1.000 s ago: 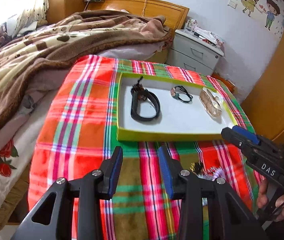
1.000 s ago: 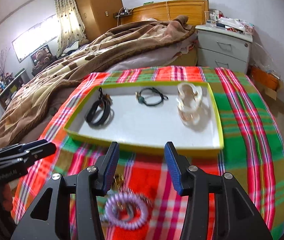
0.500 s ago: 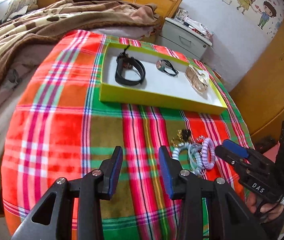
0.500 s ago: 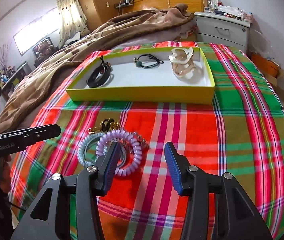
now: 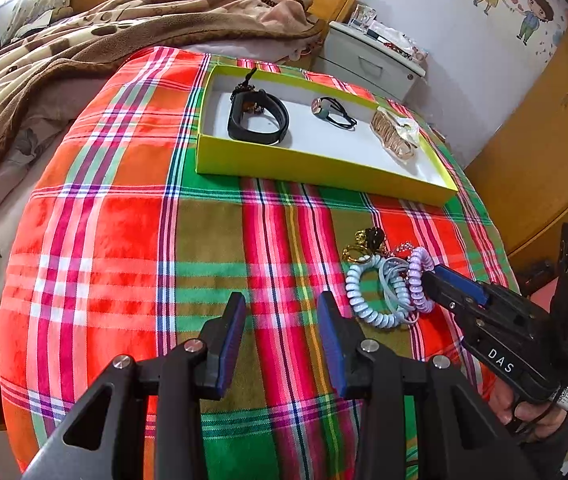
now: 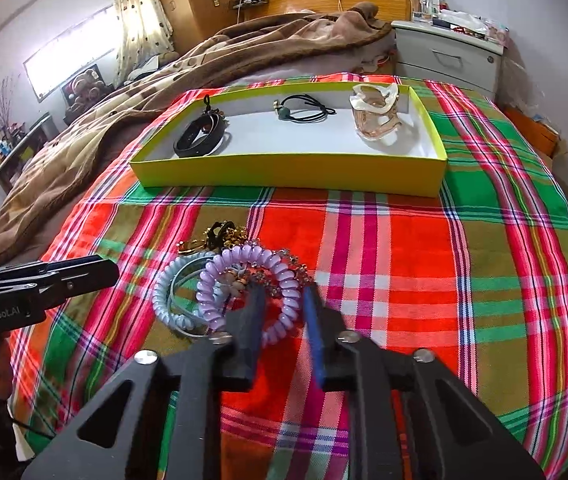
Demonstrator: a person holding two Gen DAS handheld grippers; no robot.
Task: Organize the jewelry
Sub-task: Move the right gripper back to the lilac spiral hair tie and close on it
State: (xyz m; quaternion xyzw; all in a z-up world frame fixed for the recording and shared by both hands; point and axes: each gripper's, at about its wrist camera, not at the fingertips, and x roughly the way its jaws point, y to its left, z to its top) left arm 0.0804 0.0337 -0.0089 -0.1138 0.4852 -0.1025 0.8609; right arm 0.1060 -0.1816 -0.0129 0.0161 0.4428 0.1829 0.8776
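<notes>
Two spread fingers of the right gripper (image 6: 282, 300) straddle the purple coil bracelet (image 6: 244, 276) on the plaid cloth (image 6: 403, 260), so closing may drag up the tangled blue coil (image 6: 168, 296) and chains, while the left gripper (image 5: 280, 316) hangs released.

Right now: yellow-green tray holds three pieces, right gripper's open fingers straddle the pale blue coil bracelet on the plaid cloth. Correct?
Not quite. In the right wrist view the right gripper straddles the rim of the lilac coil bracelet, not the pale blue coil bracelet beside it. The rest stands: the yellow-green tray holds three pieces, and the fingers are open.
</notes>
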